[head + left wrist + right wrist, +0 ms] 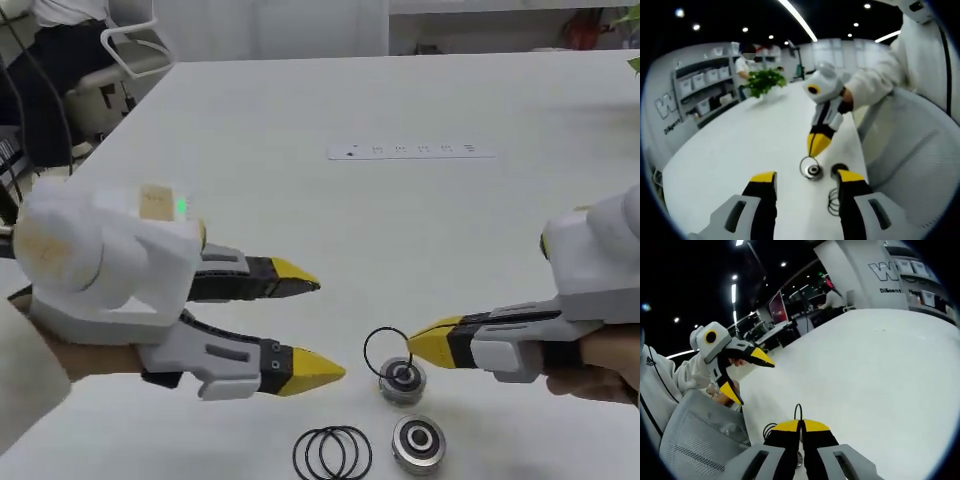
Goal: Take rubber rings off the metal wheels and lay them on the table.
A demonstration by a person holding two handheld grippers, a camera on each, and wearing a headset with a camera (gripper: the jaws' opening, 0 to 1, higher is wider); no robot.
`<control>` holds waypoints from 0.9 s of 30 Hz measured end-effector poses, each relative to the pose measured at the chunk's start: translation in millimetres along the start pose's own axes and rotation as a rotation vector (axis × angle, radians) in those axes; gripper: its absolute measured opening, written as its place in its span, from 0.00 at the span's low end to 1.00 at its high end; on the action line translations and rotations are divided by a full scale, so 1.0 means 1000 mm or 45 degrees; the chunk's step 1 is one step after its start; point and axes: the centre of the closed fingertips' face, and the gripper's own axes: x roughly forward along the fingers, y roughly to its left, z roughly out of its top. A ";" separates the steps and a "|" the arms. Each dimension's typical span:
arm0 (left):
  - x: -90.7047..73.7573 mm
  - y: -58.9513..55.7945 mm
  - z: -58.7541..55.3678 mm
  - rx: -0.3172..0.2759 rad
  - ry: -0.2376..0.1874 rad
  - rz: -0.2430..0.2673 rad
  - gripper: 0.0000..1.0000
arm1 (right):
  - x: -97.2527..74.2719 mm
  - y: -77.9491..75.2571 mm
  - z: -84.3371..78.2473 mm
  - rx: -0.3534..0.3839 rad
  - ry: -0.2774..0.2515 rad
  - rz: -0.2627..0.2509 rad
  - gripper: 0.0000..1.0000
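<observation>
Yellow-tipped right tongs [413,344] pinching rubber ring [366,350], left tongs [330,328] spread

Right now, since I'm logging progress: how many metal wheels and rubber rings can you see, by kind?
Metal wheels: 2
Rubber rings: 4 (apparently 3 overlapping on the table, 1 pinched in the right gripper's shut jaws)
Total: 6

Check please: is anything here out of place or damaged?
Only one rubber ring stands up off a metal wheel, pinched by the right hand-held gripper. The removed rings lie flat. No damage shows.
</observation>
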 end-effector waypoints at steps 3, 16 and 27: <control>-0.012 -0.001 -0.002 -0.009 0.001 0.019 0.54 | 0.000 0.005 0.001 0.001 0.001 0.016 0.00; -0.052 -0.012 -0.028 -0.094 0.001 0.148 0.67 | 0.010 0.040 -0.012 0.046 0.073 0.188 0.00; -0.059 -0.029 -0.060 -0.249 0.023 0.234 0.75 | 0.019 0.058 -0.038 0.012 0.217 0.270 0.00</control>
